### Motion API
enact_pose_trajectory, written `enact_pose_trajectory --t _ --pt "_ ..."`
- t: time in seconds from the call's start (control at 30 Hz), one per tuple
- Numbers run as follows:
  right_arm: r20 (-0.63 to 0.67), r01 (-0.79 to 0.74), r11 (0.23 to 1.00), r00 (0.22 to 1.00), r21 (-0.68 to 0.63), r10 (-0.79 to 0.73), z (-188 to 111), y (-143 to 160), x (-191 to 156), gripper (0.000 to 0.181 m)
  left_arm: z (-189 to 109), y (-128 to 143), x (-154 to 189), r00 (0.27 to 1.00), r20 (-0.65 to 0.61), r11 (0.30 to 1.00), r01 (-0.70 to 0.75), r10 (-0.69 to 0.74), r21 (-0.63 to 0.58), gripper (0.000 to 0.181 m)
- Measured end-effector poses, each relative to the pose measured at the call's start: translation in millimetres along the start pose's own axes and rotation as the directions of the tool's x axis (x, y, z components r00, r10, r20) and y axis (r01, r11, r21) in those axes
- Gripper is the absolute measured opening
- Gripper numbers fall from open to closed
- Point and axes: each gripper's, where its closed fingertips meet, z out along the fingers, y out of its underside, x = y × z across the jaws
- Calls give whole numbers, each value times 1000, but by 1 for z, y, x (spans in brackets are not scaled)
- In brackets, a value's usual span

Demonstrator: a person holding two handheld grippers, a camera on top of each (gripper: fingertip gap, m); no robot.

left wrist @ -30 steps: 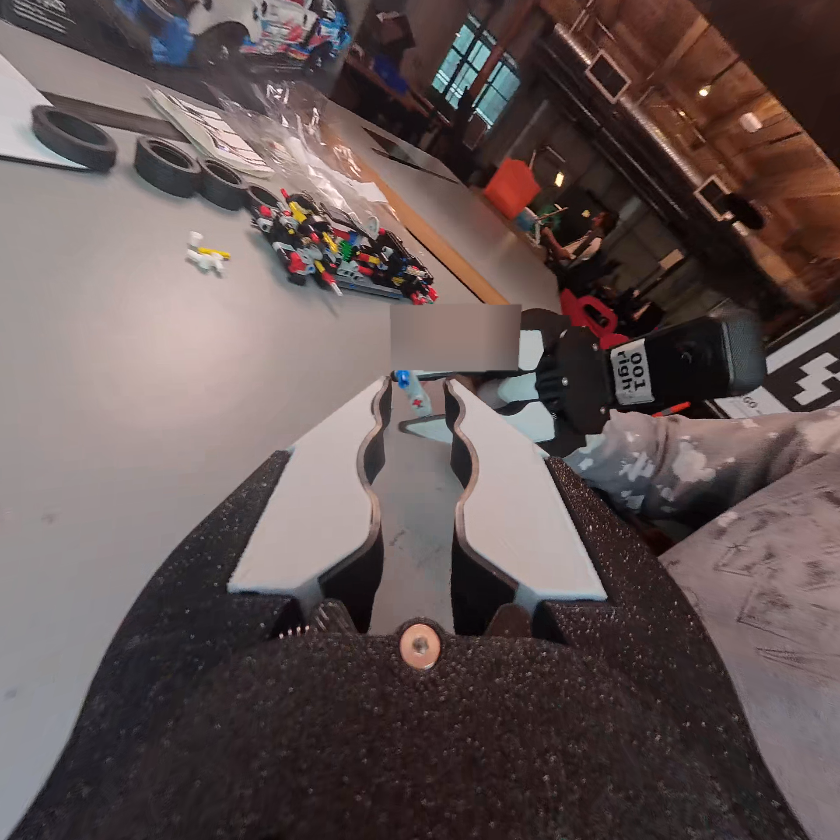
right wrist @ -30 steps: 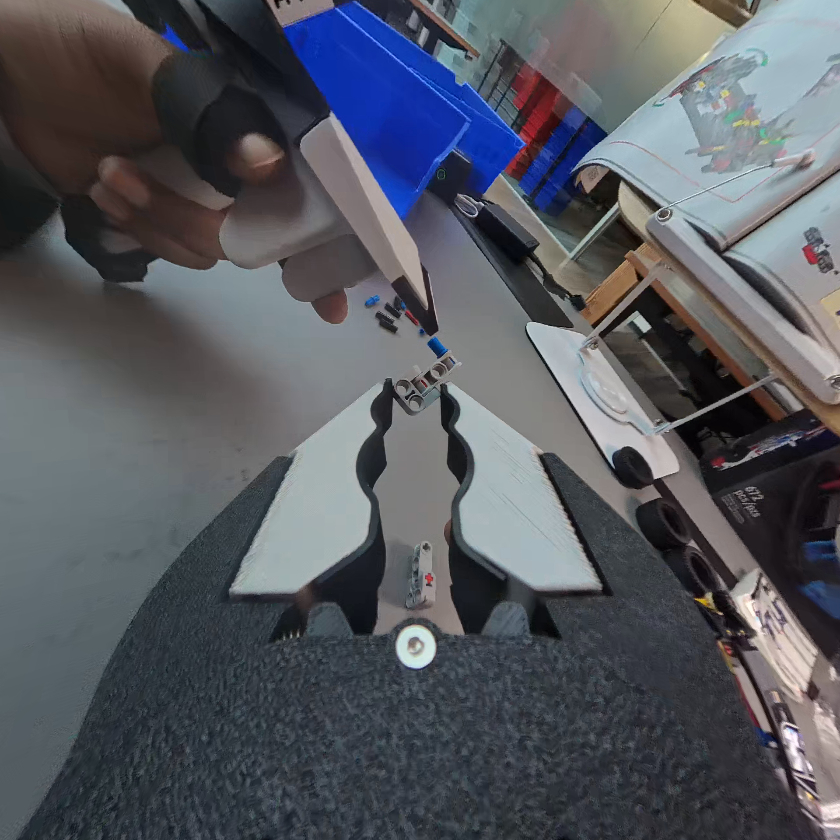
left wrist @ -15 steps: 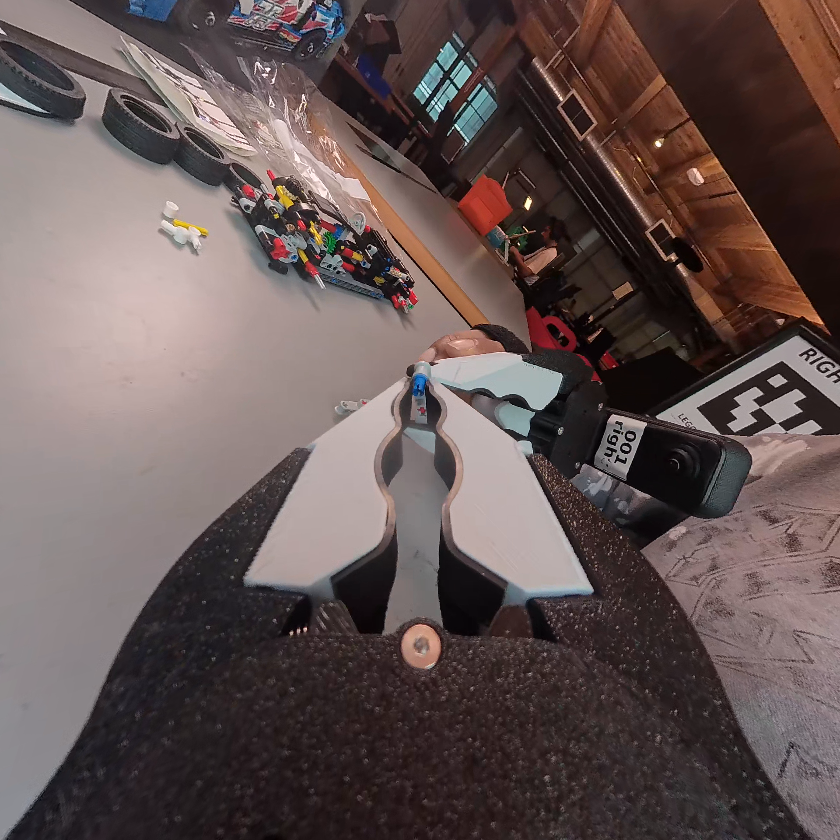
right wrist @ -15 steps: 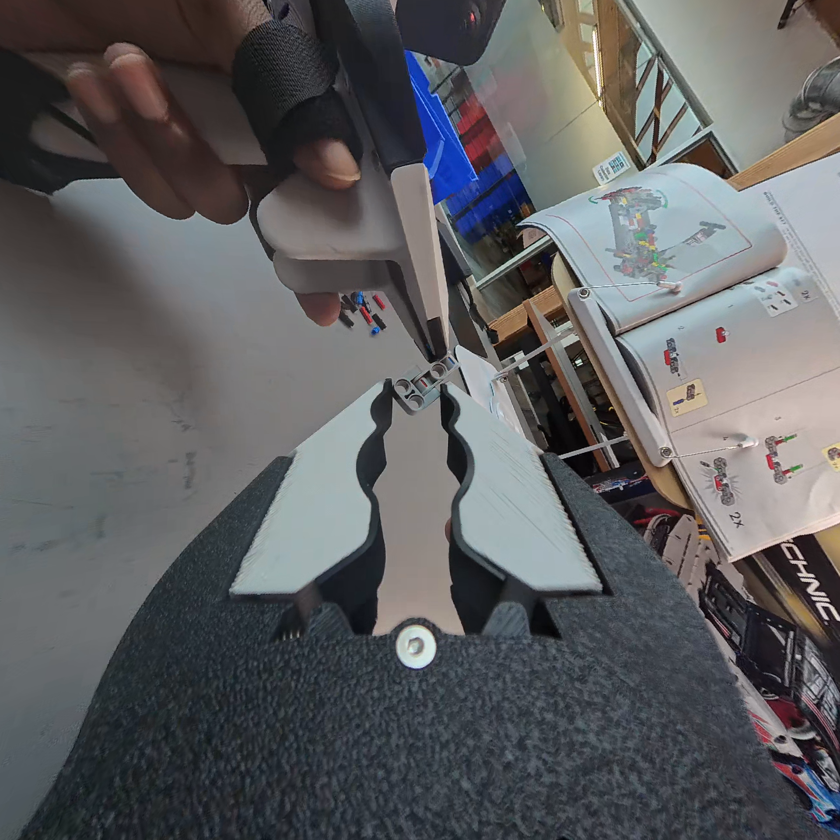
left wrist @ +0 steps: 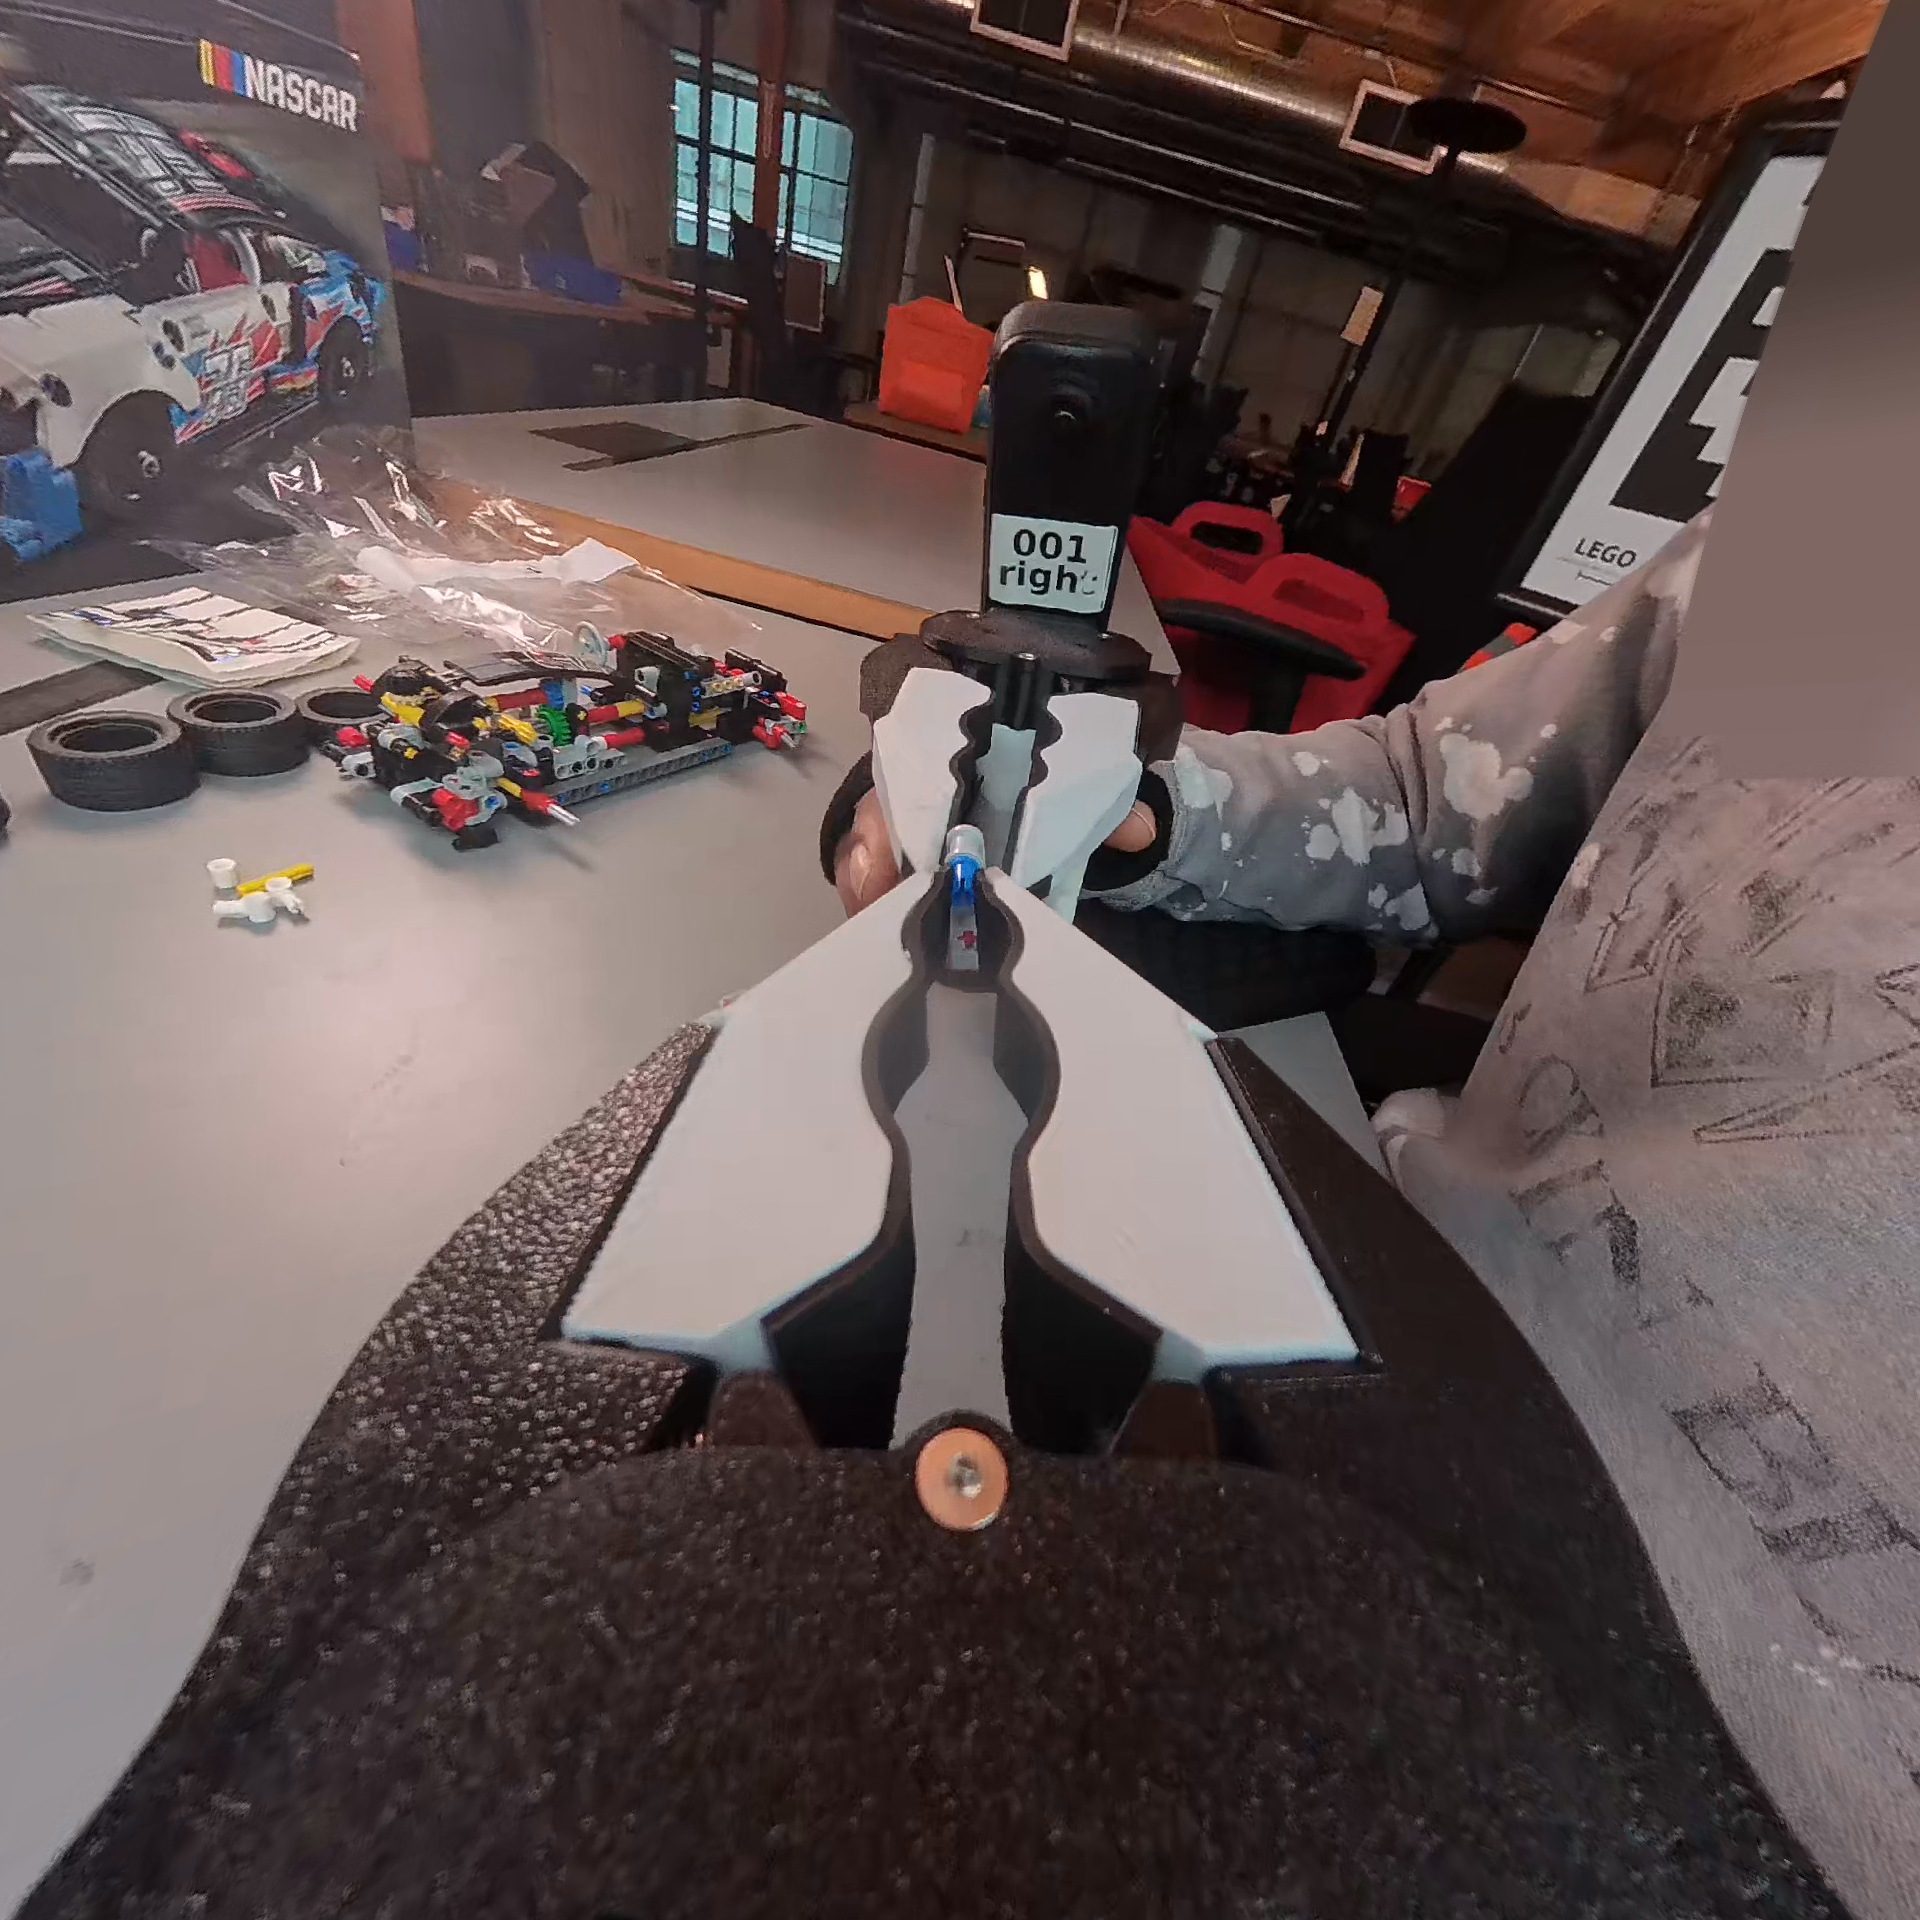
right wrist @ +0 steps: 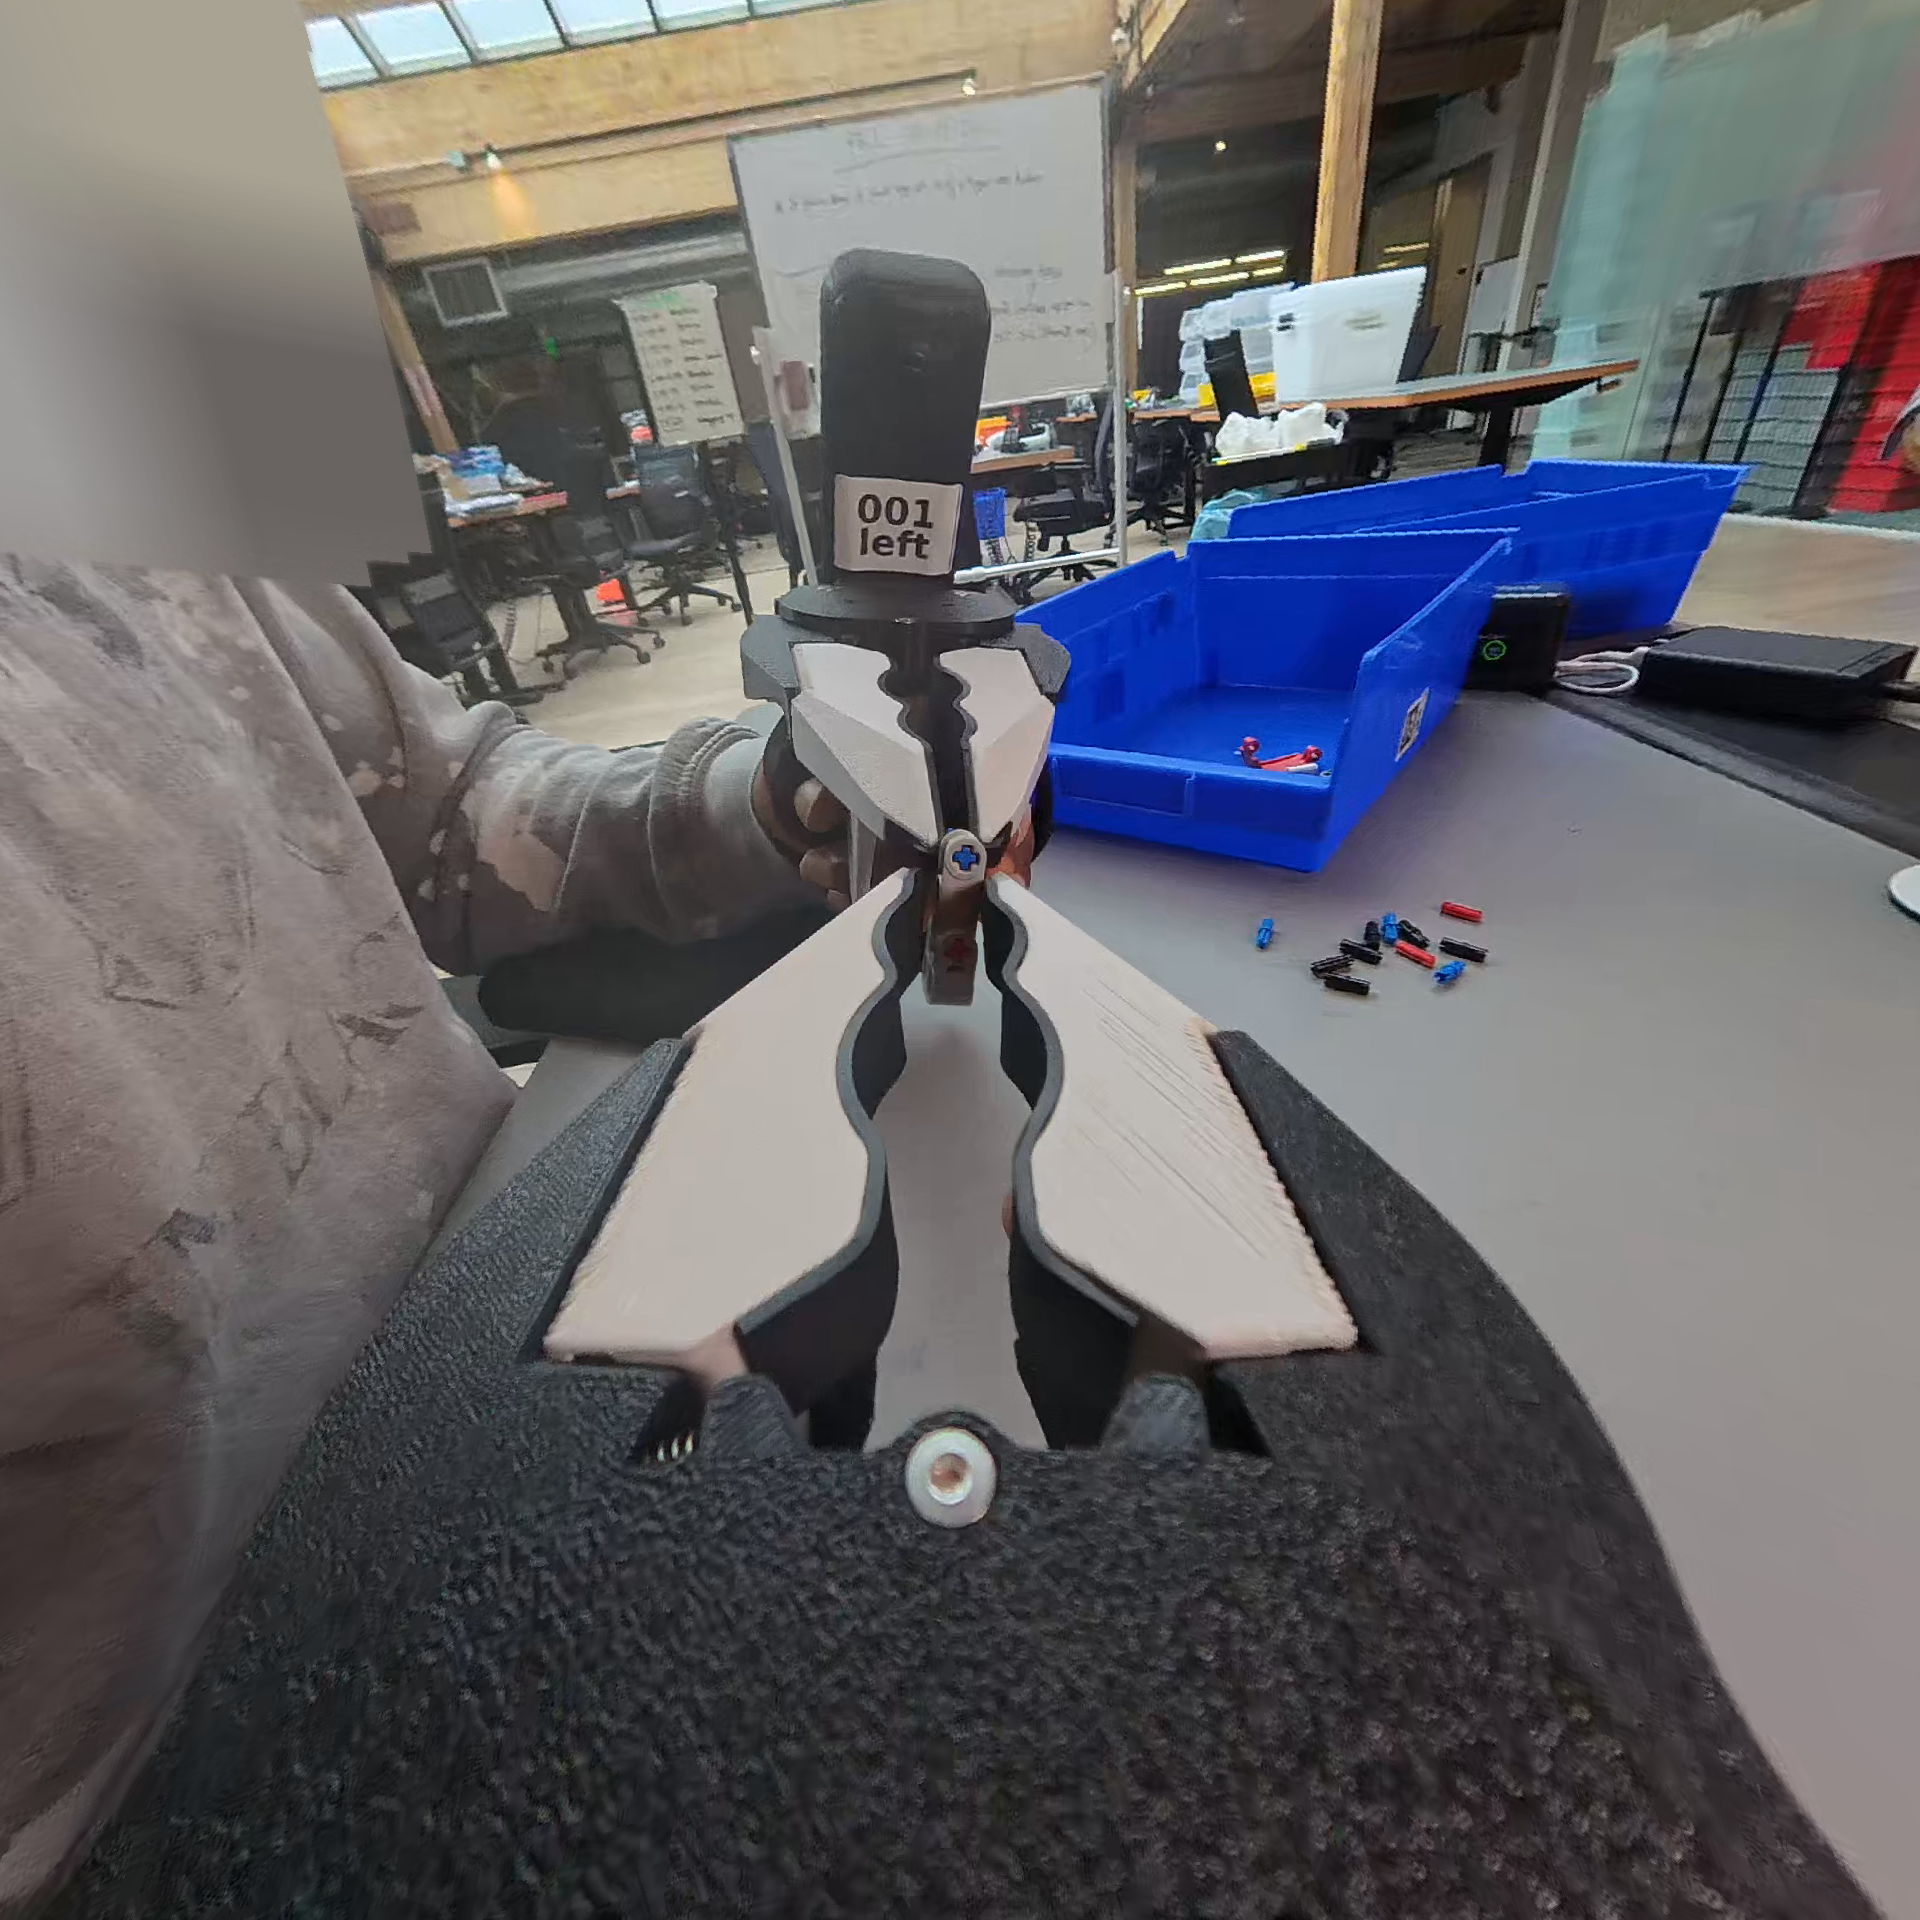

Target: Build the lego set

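While my left gripper (left wrist: 961,902) and right gripper (right wrist: 948,902) meet tip to tip mid-frame, both clamp one grey beam (right wrist: 951,961) carrying a blue pin (right wrist: 966,857).

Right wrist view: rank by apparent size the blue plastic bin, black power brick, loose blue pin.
1. Blue plastic bin, clearly largest.
2. Black power brick, much smaller in frame, though it sits farther back, so true size is unsure.
3. Loose blue pin, tiny.
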Motion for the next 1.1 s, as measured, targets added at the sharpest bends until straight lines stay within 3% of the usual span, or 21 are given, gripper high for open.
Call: enact_pose_trajectory --t 0.23,0.4,0.6,1.0,1.03,1.1 --pt "55 26 999 998 20 -27 -6 -6 -5 4 2 -2 7 1000 1 999 -28 28 -35 2" --pt "49 6 994 999 105 -11 -7 -21 -5 4 1 -14 7 999 -16 999 34 -34 16 2" --pt "91 -140 951 989 277 119 -10 -46 -3 3 0 -34 9 997 -29 993 81 -78 92 2" --pt "82 -254 890 967 377 241 -3 -57 10 3 -7 -43 -2 990 7 977 139 -142 161 1" --pt "101 -279 878 960 389 261 -3 -59 10 2 -8 -43 -1 990 7 978 135 -138 160 1" --pt "127 -373 710 918 597 376 -44 -92 43 2 -14 -30 -6 990 38 983 127 -133 129 1"
